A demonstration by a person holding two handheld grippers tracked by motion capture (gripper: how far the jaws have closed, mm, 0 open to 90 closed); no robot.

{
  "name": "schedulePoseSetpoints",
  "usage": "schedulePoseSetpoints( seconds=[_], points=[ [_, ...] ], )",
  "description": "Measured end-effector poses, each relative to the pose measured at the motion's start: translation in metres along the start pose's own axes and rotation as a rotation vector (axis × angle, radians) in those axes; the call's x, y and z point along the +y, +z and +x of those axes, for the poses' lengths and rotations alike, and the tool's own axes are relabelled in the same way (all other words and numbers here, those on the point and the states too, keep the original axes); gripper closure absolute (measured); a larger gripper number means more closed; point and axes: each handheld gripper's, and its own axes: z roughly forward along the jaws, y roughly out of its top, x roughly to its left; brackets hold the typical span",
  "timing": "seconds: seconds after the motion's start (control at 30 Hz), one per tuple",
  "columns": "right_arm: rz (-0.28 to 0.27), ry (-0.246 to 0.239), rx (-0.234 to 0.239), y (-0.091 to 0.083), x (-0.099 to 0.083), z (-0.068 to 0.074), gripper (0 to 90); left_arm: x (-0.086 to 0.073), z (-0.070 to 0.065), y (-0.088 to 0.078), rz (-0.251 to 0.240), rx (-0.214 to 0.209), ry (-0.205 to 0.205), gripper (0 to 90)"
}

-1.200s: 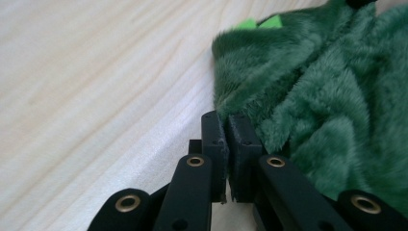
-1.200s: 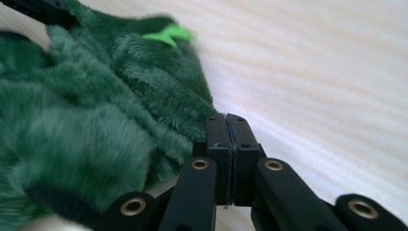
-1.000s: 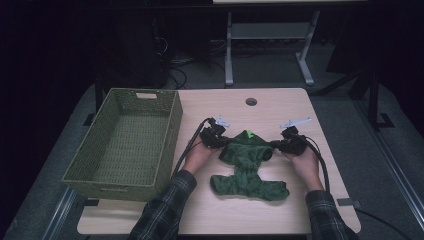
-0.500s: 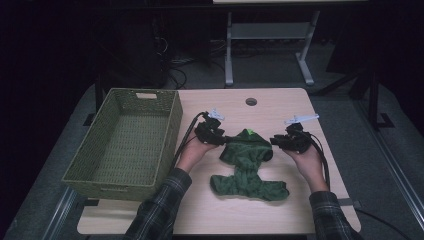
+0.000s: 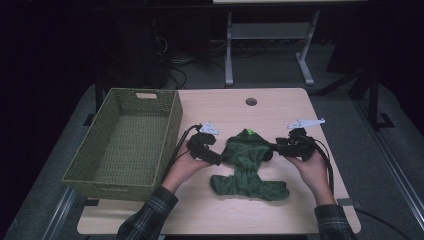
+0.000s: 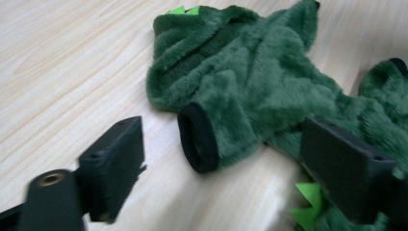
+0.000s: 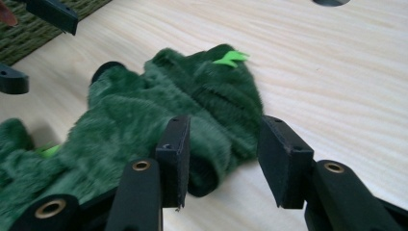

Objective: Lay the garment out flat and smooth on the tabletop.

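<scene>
A fuzzy dark green dinosaur garment (image 5: 248,167) with light green spikes lies flat on the wooden table (image 5: 280,107). My left gripper (image 5: 216,156) is at its left sleeve. In the left gripper view the left gripper (image 6: 226,149) stands wide open, its jaws having just been opening, with the black sleeve cuff (image 6: 197,139) lying free between them. My right gripper (image 5: 273,149) is at the other sleeve. In the right gripper view the right gripper (image 7: 226,144) has just been opening too; the sleeve (image 7: 211,159) sits between the jaws, with a gap to the right pad.
A woven green basket (image 5: 172,125) stands at the table's left, close beside the left hand. A round cable hole (image 5: 251,101) sits at the back middle of the table. Metal stand legs (image 5: 229,55) rise beyond the far edge.
Both grippers have opened and let go of the sleeves. The hands have drawn slightly outward and up, and the garment now rests on the table.
</scene>
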Motion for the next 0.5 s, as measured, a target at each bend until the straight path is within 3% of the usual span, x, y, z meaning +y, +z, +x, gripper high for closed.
schedulePoseSetpoints(
  seconds=[0.1, 0.27, 0.5],
  points=[
    [0.001, -0.002, 0.005, -0.001, -0.006, 0.004, 55.3, -0.007, -0.008, -0.007, -0.025, 0.006, 0.006, 13.0],
    [-0.027, -0.008, 0.026, -0.007, -0.015, 0.014, 57.2, -0.022, -0.023, -0.019, -0.026, 0.003, 0.041, 12.9],
    [-0.035, -0.059, 0.055, -0.012, -0.02, 0.033, 61.3, -0.049, -0.046, -0.029, -0.018, 0.008, 0.053, 12.9]
  ],
)
